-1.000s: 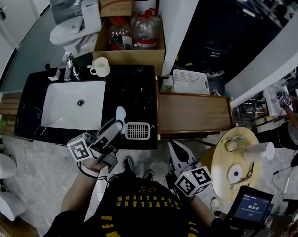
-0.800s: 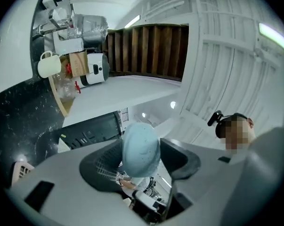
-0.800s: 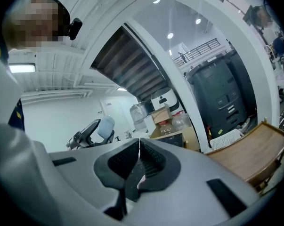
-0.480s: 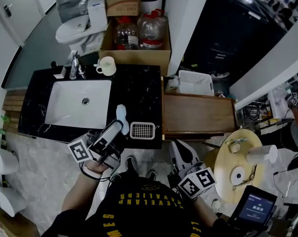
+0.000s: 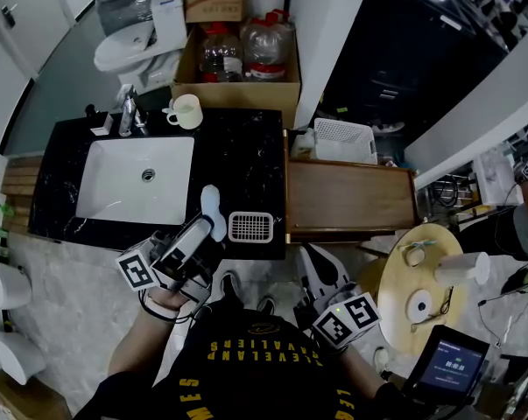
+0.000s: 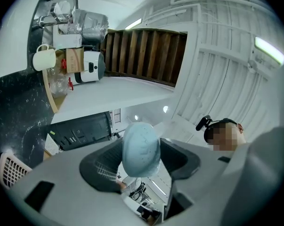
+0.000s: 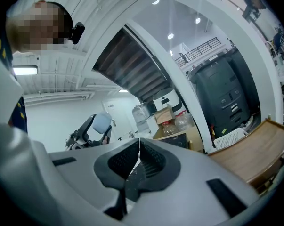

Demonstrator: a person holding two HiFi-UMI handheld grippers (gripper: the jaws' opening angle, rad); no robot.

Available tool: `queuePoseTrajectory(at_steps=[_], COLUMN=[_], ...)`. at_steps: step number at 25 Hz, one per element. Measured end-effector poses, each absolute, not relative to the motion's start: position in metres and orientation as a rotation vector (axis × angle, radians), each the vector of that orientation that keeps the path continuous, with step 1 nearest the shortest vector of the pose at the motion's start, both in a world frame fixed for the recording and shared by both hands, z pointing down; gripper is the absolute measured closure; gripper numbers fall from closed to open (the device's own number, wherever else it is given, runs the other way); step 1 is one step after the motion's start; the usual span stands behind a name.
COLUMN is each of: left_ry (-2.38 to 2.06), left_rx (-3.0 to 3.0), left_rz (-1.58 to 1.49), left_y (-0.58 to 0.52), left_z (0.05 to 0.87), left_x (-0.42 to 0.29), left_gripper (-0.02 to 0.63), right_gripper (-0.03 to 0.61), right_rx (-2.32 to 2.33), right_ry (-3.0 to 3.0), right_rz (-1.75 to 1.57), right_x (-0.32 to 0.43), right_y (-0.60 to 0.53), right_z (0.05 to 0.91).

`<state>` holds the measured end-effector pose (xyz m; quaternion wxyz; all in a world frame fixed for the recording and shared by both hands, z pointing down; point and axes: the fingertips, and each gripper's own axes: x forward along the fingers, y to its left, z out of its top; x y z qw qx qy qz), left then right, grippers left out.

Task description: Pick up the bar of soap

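Note:
The bar of soap [image 5: 213, 206] is a pale blue oval, held up above the front edge of the black counter [image 5: 237, 160]. My left gripper [image 5: 207, 224] is shut on it; in the left gripper view the soap [image 6: 141, 147] stands on end between the two dark pads [image 6: 101, 171]. My right gripper [image 5: 314, 268] hangs below the counter's right end, near the person's body, with its jaws pressed together and nothing between them [image 7: 138, 155]. The right gripper view also shows the soap [image 7: 102, 123] in the left gripper, off to the left.
A white slotted soap dish [image 5: 249, 227] sits on the counter just right of the soap. A white sink [image 5: 137, 179], a faucet [image 5: 128, 112] and a mug [image 5: 186, 110] lie further back. A wooden shelf [image 5: 347, 201] and a round table [image 5: 421, 287] stand to the right.
The left gripper stays shut on the soap at about the same spot beside the soap dish. The right gripper has not visibly moved. The head view has shifted slightly.

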<state>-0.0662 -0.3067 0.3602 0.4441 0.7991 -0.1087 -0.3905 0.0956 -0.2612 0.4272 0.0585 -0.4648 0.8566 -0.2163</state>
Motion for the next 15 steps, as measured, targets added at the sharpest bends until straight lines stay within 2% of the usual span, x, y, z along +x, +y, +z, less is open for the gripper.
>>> queuePoseTrajectory(at_steps=[15], left_ry=[-0.245], left_rx=[1.981], left_rz=[-0.990], left_y=[-0.3052], left_z=[0.3552], left_x=[-0.0666], left_gripper=[0.347], right_gripper=[0.560], right_rx=[-1.413], right_ry=[2.599], right_rz=[-0.666], right_x=[0.0940], right_y=[-0.2591], right_z=[0.4287])
